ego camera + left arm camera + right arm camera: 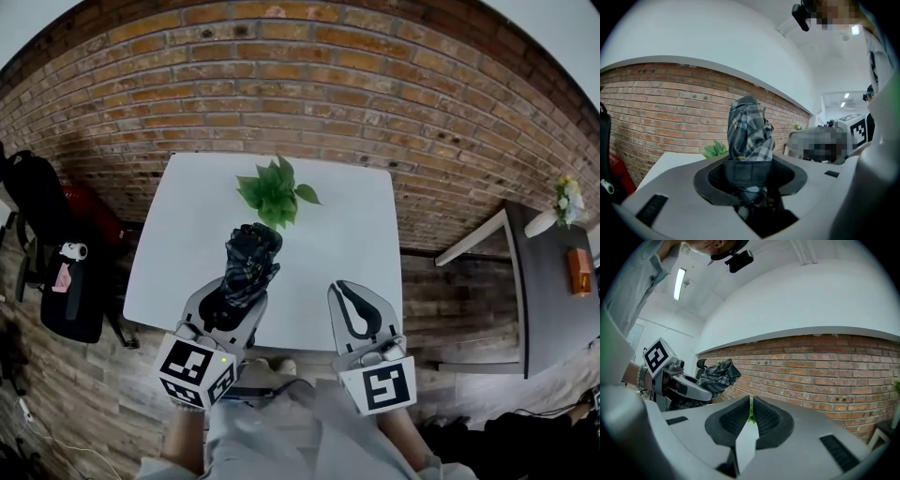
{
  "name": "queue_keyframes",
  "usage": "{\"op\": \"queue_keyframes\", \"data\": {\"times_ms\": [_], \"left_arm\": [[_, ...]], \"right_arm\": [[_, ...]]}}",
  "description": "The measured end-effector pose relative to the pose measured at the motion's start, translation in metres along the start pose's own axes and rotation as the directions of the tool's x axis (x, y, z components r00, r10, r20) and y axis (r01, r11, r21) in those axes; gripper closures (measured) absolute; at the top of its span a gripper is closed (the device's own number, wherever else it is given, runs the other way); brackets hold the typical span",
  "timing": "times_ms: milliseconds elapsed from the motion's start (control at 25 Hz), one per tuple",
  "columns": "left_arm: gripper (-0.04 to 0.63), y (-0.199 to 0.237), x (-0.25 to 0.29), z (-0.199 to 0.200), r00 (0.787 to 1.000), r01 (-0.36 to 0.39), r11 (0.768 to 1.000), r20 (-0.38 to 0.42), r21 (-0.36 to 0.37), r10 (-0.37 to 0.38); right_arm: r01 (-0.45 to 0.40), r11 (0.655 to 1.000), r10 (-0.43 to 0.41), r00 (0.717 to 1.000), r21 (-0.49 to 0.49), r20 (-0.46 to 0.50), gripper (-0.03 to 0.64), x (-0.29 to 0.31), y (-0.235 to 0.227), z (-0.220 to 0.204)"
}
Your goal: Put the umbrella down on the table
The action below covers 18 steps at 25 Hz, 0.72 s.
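A folded plaid umbrella (251,261) sits clamped in the left tongs (234,295), above the near edge of the white desk (347,244), at about 7 o'clock on its top. The left gripper view shows why the hold looks secure. The left tongs (750,174) stand fairly wide but are pressed onto the umbrella (749,131) at its strapped lower end. The bundled cloth juts out past the tips, towards the plant (275,192) at 12 o'clock. The umbrella appears to be clear of the desktop, so the set-down is judged not yet done.

The right tongs (352,302) hang at about 5 o'clock over the same edge, well apart from the umbrella. The right gripper view shows the right tongs (751,416) all but closed, with only a sliver between the pads and nothing in them. They seem to be kept aside as a spare, since one grip is enough for a load this light.

Bare desktop lies between the umbrella and the plant, the likely landing spot. A brick wall (281,84) runs behind the desk.
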<state>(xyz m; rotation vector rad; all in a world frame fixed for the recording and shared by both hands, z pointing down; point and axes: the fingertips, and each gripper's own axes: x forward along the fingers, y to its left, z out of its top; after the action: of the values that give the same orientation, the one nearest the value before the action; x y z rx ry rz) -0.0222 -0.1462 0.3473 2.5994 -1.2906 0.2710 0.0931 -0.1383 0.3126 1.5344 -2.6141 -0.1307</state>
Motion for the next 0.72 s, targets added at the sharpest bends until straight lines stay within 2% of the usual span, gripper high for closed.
{"op": "queue_keyframes", "data": {"times_ms": [200, 320, 720], "left_arm": [[0.376, 0.003, 0.017, -0.011, 0.999, 0.019, 1.000, -0.034, -0.010, -0.019], [0.376, 0.005, 0.028, -0.025, 0.996, 0.025, 1.000, -0.079, -0.014, -0.026], [0.376, 0.015, 0.064, -0.075, 0.972, 0.009, 0.999, -0.233, -0.033, -0.016]], "right_arm": [[0.018, 1.000, -0.018, 1.000, 0.013, -0.018, 0.563, 0.004, -0.007, -0.009], [0.022, 1.000, -0.022, 0.999, 0.013, -0.025, 0.563, 0.006, -0.010, -0.014], [0.024, 0.999, -0.021, 0.998, 0.035, -0.067, 0.563, 0.017, -0.018, -0.033]]}}
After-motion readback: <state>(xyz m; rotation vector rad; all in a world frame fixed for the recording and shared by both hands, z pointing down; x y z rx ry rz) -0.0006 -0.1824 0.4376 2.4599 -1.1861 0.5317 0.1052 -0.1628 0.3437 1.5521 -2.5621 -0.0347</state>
